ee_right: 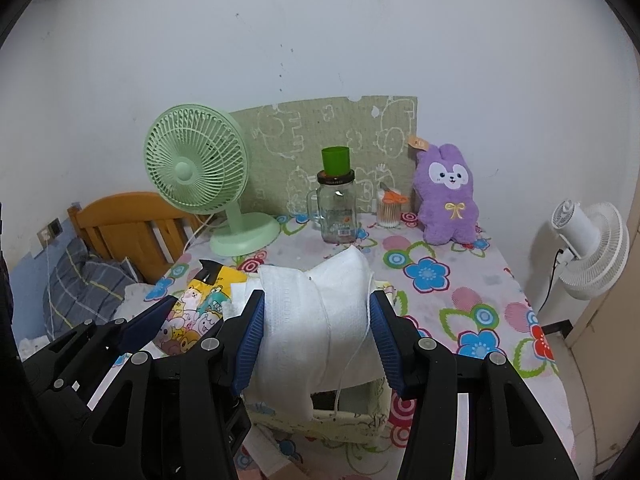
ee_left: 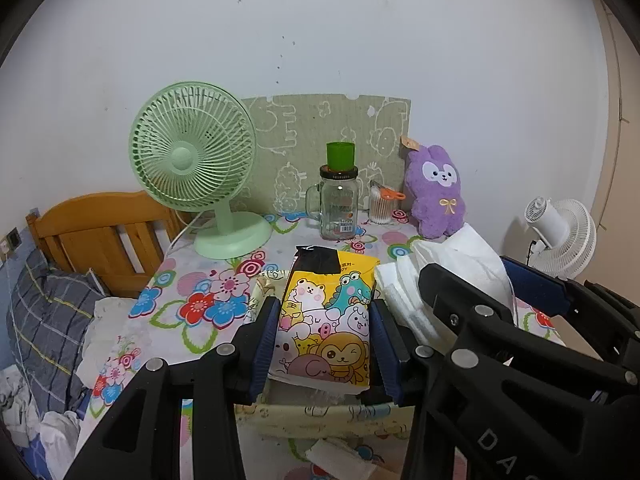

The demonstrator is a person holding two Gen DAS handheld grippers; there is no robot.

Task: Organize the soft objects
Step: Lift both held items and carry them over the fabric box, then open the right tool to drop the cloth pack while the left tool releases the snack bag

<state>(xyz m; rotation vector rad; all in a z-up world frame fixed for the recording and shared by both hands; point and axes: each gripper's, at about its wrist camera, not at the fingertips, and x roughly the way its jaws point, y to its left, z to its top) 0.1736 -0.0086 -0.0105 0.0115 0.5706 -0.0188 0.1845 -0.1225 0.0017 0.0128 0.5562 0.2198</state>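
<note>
Hand-held gripper on the left (ee_left: 325, 344) is clamping a cartoon-printed yellow packet (ee_left: 328, 320) by its two long sides, holding it upright over a fabric storage box (ee_left: 320, 412) that is sitting on the flowered surface (ee_right: 460, 292); the hand-held gripper on the right (ee_right: 316, 344) is pinching a folded white cloth (ee_right: 316, 320) between its blue pads, and the cloth is draping over the same box's rim with a loose thread hanging down; judging by the task, both soft items are being lowered side by side so that they are standing on edge in the box rather than lying flat and taking up its floor, though whether either is already resting on the bottom cannot be told. More white folded material (ee_left: 404, 300) is lying just beside the packet. Counted at the back of the surface: one green desk fan (ee_left: 192, 168), one glass jar (ee_left: 338, 208) with one green cup (ee_left: 340, 156) sitting upturned on its lid, one small tub of cotton swabs (ee_left: 380, 208), and one purple plush rabbit (ee_right: 448, 200) leaning against the wall, a soft thing probably awaiting its turn; one white fan (ee_right: 592, 248) is standing beyond the right edge, and one wooden headboard (ee_left: 100, 232) with bedding is showing to the left.
</note>
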